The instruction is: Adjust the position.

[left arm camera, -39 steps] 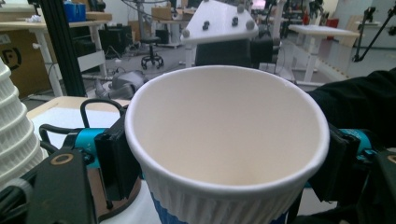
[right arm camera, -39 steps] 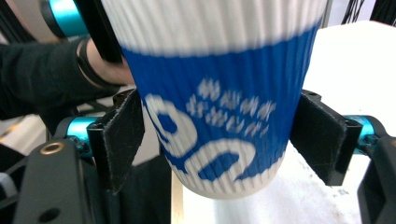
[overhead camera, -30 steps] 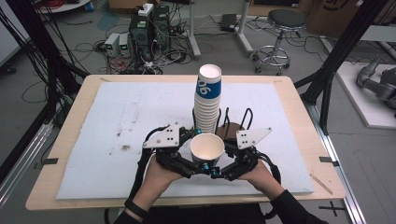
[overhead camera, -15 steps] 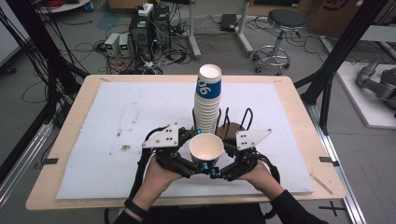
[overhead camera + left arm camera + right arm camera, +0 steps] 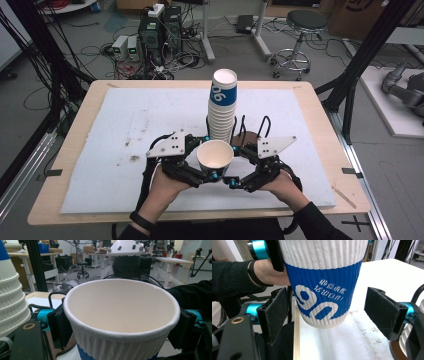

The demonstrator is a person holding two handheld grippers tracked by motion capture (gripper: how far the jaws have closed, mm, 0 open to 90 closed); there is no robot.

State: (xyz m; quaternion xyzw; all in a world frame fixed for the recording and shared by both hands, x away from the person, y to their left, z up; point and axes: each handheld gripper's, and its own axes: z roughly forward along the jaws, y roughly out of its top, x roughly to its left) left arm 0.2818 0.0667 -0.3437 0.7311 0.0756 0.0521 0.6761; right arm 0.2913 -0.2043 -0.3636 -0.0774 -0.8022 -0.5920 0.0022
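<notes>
Paper cup upright, clamped at rim by left gripper; right gripper jaws wide apart, unloaded

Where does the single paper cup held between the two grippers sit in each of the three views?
High view: single cup, lower centre, in front of the cup stack.
Left gripper view: cup in close-up, rim up.
Right gripper view: cup top centre, blue band showing.
Shared landmark: the white table mat.

A single paper cup sits near the desk's near edge, between the left gripper and right gripper; the cup stack stands just behind it.
</notes>
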